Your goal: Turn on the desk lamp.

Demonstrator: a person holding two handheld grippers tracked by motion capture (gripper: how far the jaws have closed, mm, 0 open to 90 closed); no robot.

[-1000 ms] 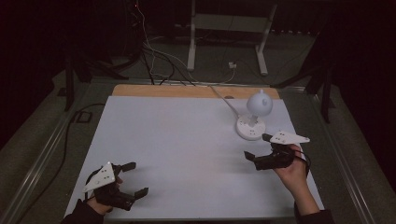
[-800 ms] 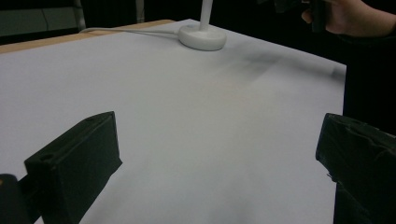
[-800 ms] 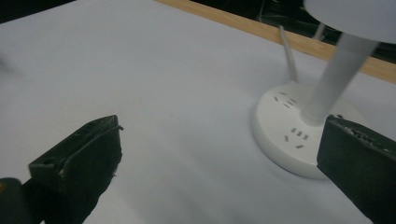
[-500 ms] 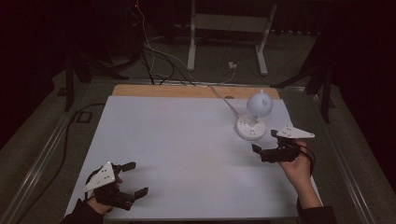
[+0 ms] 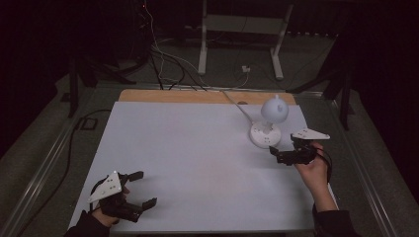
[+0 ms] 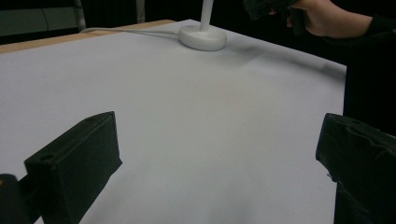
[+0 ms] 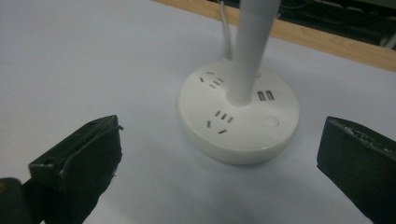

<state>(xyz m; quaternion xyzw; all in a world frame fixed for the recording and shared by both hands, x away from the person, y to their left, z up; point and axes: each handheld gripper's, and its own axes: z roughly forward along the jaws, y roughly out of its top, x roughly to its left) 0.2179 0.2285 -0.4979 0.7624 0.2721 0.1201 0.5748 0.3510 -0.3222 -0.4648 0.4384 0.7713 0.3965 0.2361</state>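
Observation:
A white desk lamp stands at the table's right rear, with a round base (image 5: 265,135) that carries sockets and a button, and a globe head (image 5: 274,109). My right gripper (image 5: 277,154) hovers open just in front of the base, pointing at it. In the right gripper view the base (image 7: 239,116) and stem (image 7: 252,42) sit between and beyond the wide-apart jaws, untouched. My left gripper (image 5: 145,188) rests open near the front left corner, holding nothing. In the left gripper view the lamp base (image 6: 203,37) is far off, near the other hand (image 6: 327,18).
A white sheet (image 5: 197,153) covers the table, and a wooden strip (image 5: 197,96) shows along the back edge. The lamp's white cord (image 5: 237,106) runs off the back. Cables and a metal stand (image 5: 237,44) lie on the dark floor beyond.
My right gripper has moved away from the person and slightly right, closing in on the lamp base. The left gripper has stayed in place.

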